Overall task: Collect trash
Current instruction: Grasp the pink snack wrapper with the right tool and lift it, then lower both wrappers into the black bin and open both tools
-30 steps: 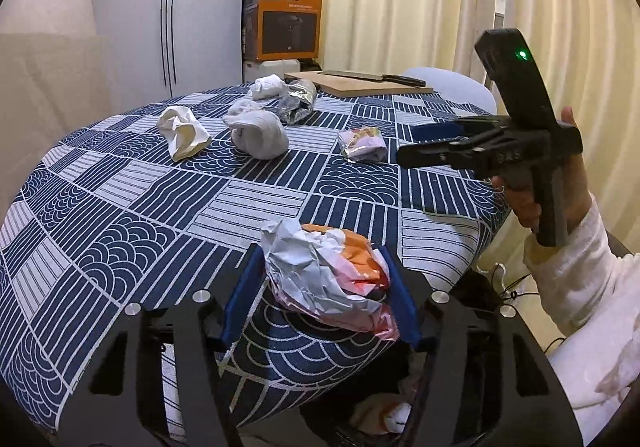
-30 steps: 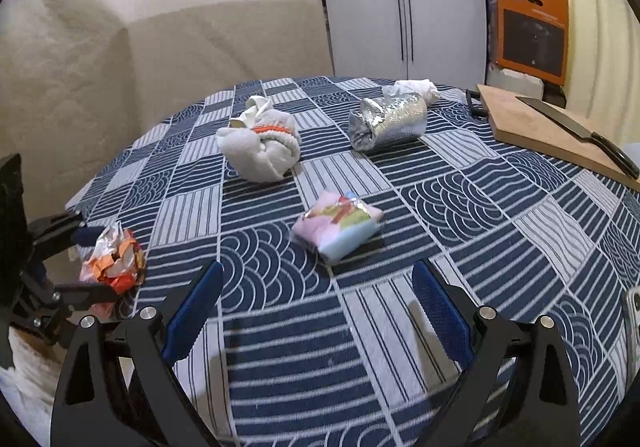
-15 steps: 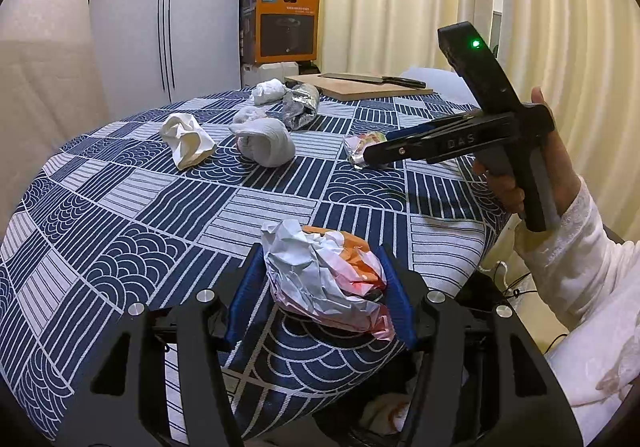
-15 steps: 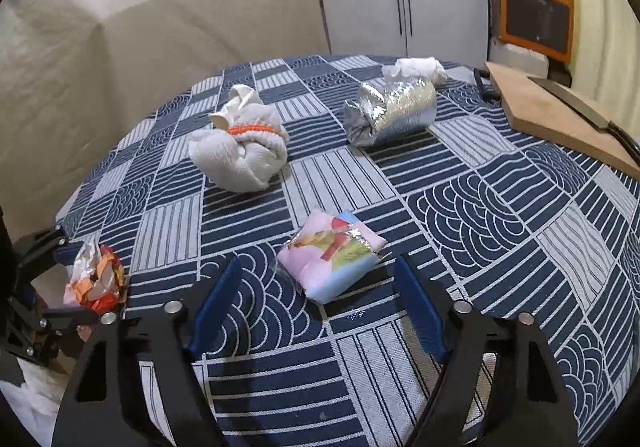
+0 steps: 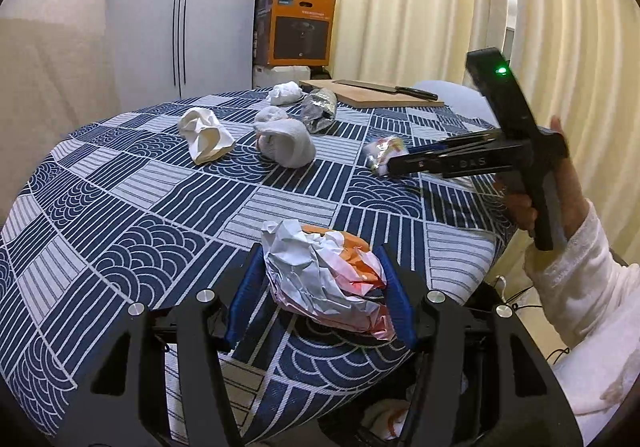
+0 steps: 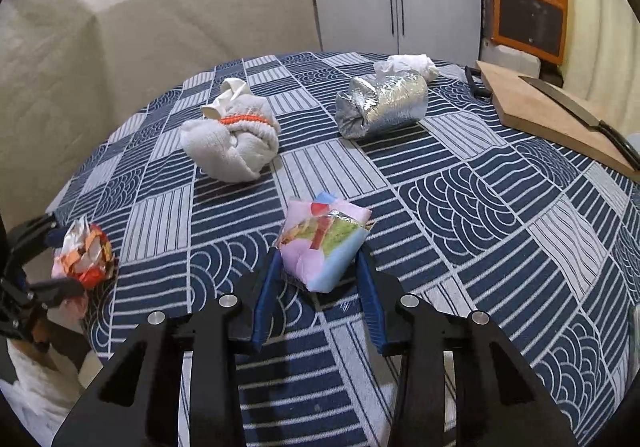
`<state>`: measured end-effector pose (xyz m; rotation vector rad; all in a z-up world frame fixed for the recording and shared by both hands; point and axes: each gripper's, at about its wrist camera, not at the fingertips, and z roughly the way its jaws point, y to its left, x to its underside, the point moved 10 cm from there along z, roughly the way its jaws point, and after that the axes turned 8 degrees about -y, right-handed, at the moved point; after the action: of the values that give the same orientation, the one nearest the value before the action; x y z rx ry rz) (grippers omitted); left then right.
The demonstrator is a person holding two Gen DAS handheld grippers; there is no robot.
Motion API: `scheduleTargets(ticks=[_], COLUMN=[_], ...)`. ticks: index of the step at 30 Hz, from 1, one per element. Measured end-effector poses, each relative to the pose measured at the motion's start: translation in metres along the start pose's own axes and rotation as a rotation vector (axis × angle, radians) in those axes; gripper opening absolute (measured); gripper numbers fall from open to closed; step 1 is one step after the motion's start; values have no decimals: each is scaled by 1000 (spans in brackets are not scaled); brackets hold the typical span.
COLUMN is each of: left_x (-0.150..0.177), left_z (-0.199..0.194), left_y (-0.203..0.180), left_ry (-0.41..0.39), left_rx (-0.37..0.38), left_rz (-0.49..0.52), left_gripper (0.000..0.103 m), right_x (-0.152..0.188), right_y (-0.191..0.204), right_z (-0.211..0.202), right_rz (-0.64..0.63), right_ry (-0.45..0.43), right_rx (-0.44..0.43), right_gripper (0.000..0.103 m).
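My left gripper (image 5: 322, 283) is shut on a crumpled white-and-orange wrapper (image 5: 326, 279), held at the near edge of the blue patterned table (image 5: 132, 215); it also shows in the right wrist view (image 6: 82, 255). My right gripper (image 6: 318, 267) has its blue fingers on both sides of a pink-and-blue snack packet (image 6: 324, 239) lying on the table, pressing on it. In the left wrist view the right gripper (image 5: 390, 163) covers part of that packet (image 5: 382, 153).
A rolled white sock with an orange band (image 6: 234, 145), a foil packet (image 6: 382, 103), a tissue wad (image 6: 408, 65) and crumpled white paper (image 5: 204, 135) lie on the table. A cutting board with a knife (image 6: 560, 113) sits at the far edge. A trash bin (image 5: 384, 419) is below the edge.
My right gripper moved forward over the snack packet and narrowed its fingers around it. My left gripper kept hold of the wrapper and barely moved.
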<state>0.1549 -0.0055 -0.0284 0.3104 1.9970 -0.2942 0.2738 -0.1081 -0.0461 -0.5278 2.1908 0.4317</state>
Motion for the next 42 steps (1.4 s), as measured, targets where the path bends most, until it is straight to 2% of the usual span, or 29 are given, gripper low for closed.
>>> scheduleTargets(ticks=[10, 25, 33, 42], left_x=[2, -5, -6, 3], left_z=[2, -6, -27, -50], left_y=[-4, -16, -31, -58], left_ry=[10, -33, -108, -147], left_rx=[16, 2, 78, 200], left_rz=[-7, -14, -60, -59], left_gripper=[57, 57, 57, 57], right_x=[11, 25, 32, 56], right_y=[8, 13, 22, 52], right_z=[-29, -81, -119, -153], right_rz=[-17, -10, -11, -83], right_ry=[-29, -112, -199, -218], right_rx=[7, -9, -113, -179], right_gripper=[31, 31, 31, 31])
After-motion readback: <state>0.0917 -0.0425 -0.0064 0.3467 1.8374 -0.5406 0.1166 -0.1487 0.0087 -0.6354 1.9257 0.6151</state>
